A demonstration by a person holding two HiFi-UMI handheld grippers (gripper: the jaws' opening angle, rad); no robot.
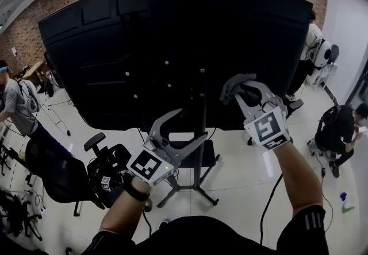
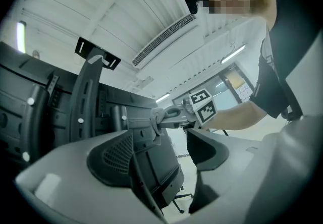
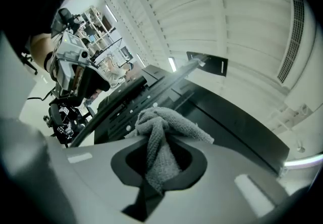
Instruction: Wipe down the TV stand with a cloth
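- Gripping a grey cloth (image 1: 230, 89), the right gripper (image 1: 247, 92) has its jaws closed on a bunched fold. The rest of the fabric spills out over the jaw tips (image 3: 160, 140).
- The cloth is raised against the black back of the TV (image 1: 115, 47), just right of the TV stand (image 1: 201, 133). I cannot tell whether it touches the panel.
- The stand is a dark upright pole under the middle of the screen. It carries a small black shelf (image 1: 202, 153) low down and has splayed legs on the pale floor (image 1: 241, 179).
- The left gripper (image 1: 181, 131) is nearer and lower, left of the pole, with its jaws apart and nothing between them.
- In the left gripper view, the gap between that gripper's jaws (image 2: 161, 153) shows only the screen's back. The right gripper and its cloth are farther off.
- The right gripper view looks along the cloth at the ribbed rear panel and its screws, with the ceiling beyond.
- A black office chair (image 1: 57, 173) stands on the near left.
- One person (image 1: 17, 104) is at the far left. Another person (image 1: 342, 127) crouches at the right, and a third (image 1: 310, 41) stands at the far right beside the screen's edge.
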